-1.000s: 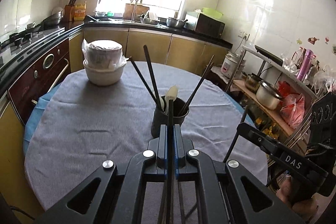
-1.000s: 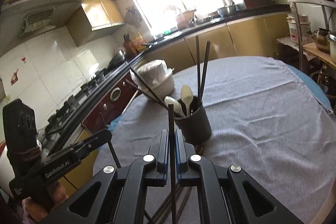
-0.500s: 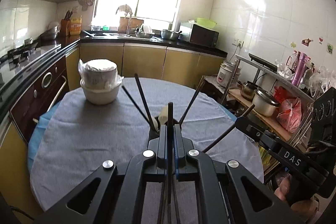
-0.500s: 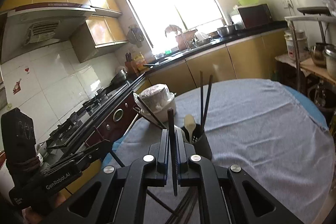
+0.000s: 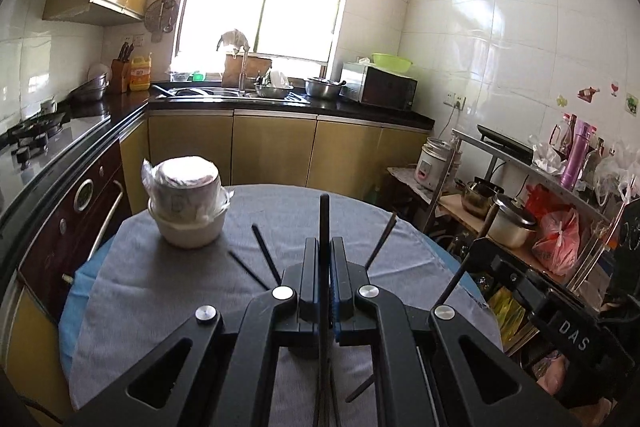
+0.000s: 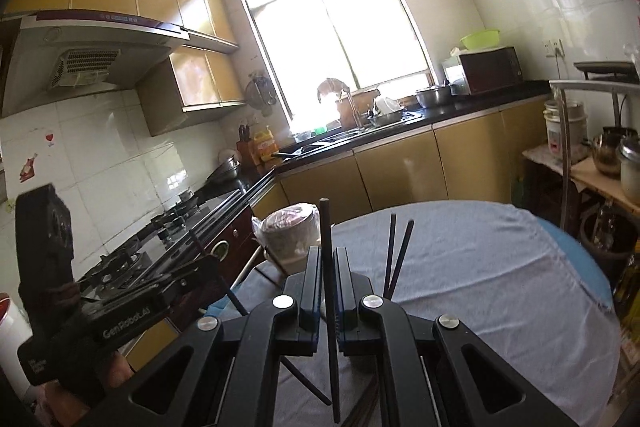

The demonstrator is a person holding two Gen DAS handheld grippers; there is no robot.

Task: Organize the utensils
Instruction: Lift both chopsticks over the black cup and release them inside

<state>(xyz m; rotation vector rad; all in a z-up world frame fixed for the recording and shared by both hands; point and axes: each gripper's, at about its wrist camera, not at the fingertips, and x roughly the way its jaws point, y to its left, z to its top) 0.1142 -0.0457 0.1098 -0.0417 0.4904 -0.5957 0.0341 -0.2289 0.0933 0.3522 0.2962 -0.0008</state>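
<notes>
Each tongs carries one thin, dark, straight chopstick. Left tongs (image 5: 325, 283) pinched together on a chopstick (image 5: 324, 223) that stands nearly upright between the pads, top end well above them, lower end running down out of frame. Right tongs (image 6: 329, 291) likewise clamped on its own dark chopstick (image 6: 326, 239), gripped about mid-length, lower tip hanging free below.

Likely reason for the mid-shaft, upright hold: keeps each stick vertical for dropping into a holder.

More dark chopsticks (image 6: 396, 255) fan up from behind the tongs in both views. The holder they stand in is hidden by the tongs bodies.

Both tongs sit high above the round surface with a grey cloth (image 5: 168, 291). A stacked pair of white bowls under clear plastic wrap (image 5: 186, 203) sits at the far left edge of the surface, well apart from the chopsticks. Yellow-fronted kitchen cabinets (image 5: 272, 147) lie beyond.
</notes>
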